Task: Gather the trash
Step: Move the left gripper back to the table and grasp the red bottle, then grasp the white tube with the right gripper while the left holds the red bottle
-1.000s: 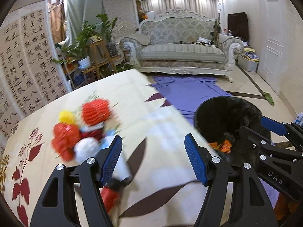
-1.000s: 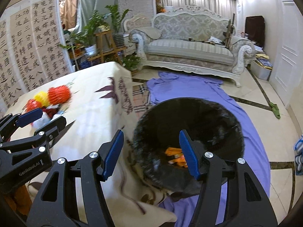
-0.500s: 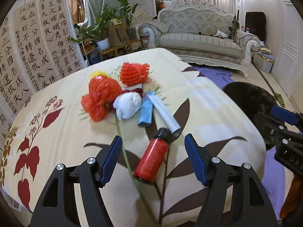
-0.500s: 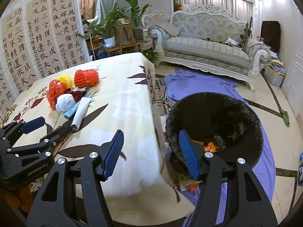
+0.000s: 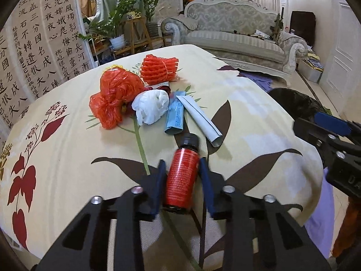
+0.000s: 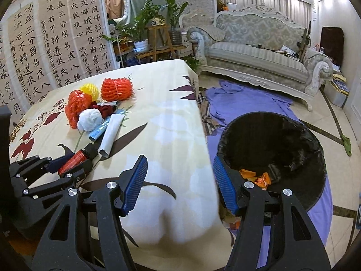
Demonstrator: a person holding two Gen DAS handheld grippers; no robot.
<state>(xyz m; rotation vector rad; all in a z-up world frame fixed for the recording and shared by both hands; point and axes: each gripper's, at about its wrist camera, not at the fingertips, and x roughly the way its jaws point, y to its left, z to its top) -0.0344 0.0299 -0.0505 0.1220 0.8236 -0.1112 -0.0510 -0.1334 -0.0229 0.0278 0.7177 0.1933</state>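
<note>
Left tongs [image 5: 182,176] around red bottle [image 5: 181,176]

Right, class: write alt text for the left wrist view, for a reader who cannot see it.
The left gripper has its jaws closed around a small red bottle with a black cap lying on a cream floral tablecloth. Beyond it lie crumpled orange plastic bags, a white tissue wad and a blue sachet.

Ornate grey sofa [image 6: 259,52] against curtained wall; calligraphy screen [image 6: 56,38] left; potted plants [image 6: 144,22] between; purple cloth [image 6: 246,103] on tiled floor.
</note>
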